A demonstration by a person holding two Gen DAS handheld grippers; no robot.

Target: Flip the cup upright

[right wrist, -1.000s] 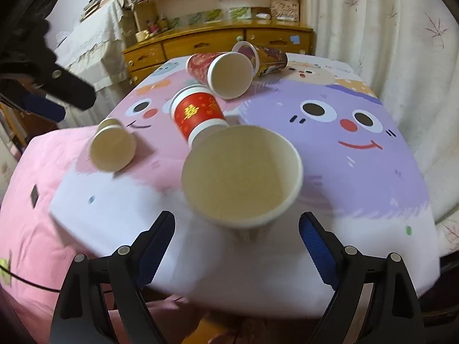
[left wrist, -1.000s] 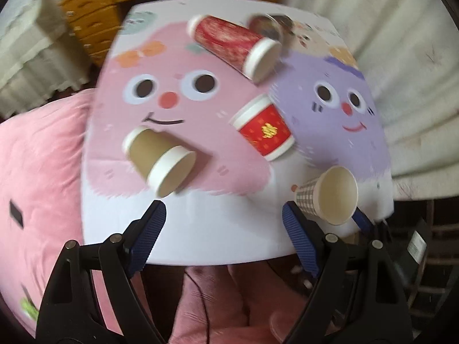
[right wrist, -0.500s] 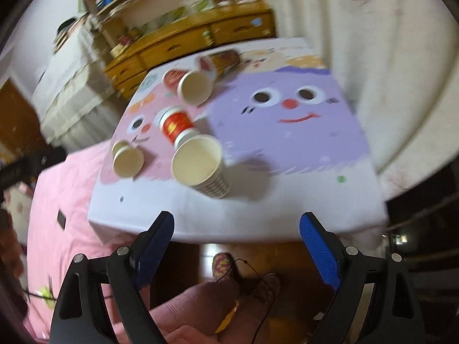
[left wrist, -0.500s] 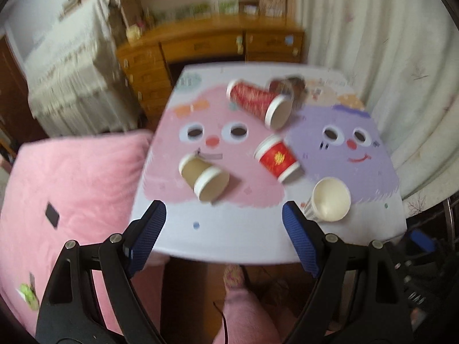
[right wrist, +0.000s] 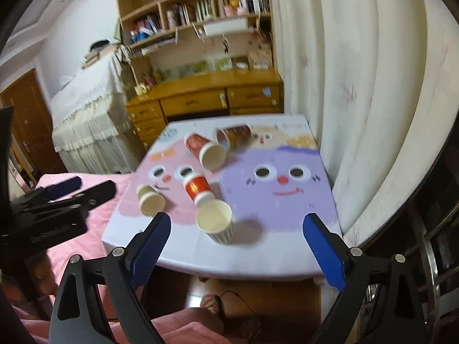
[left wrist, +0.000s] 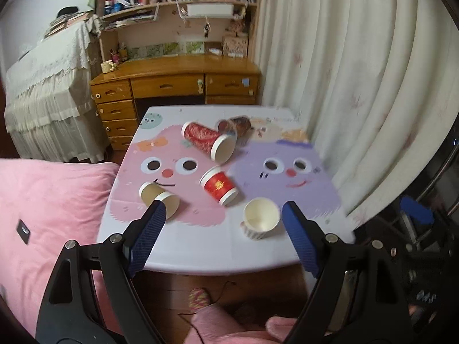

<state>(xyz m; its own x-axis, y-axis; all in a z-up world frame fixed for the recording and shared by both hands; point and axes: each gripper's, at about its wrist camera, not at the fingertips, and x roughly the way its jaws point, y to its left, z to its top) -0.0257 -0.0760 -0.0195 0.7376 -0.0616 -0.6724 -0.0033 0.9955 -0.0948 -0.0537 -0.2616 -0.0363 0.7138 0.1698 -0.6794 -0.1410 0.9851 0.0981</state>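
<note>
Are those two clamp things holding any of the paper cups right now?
No. The left hand-held gripper and the right hand-held gripper are both open and empty, back from the table. The striped cup stands upright, untouched.

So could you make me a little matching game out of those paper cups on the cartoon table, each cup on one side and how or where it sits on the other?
Cups:
1. striped cup
2. plain brown cup
3. red cup with gold sign
4. dark brown cup

States:
a. on its side, farthest back, by the desk end of the table
b. on its side on the pink face, below its mouth
c. standing upright, mouth up, near the front edge
d. on its side, between the pink and purple faces

Pairs: 1-c, 2-b, 3-d, 4-a
</note>
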